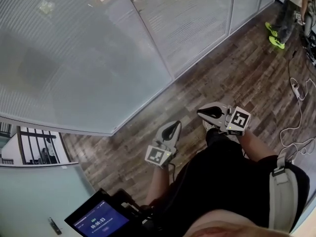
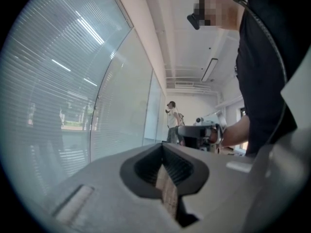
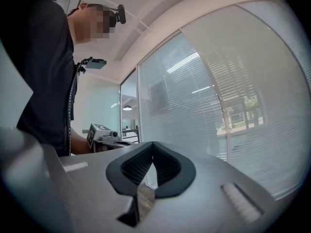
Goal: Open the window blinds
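Two claws, left claw (image 1: 172,128) and right claw (image 1: 206,112), both pressed together and empty, apart from the blinds (image 1: 74,48) covering the glass wall (image 1: 197,14). Slats look thin, light, easily bent; likely grip a cord or wand, none visible.

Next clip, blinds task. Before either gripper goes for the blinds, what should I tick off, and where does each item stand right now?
1. Left gripper empty, jaws together: ok.
2. Right gripper empty, jaws together: ok.
3. Blinds opened: not ok, they hang down, slats across.
4. Cord or wand to work them found: cannot tell, none shows.
5. Cables lying away from the blinds side: ok.
6. Other person apart from both grippers: ok.
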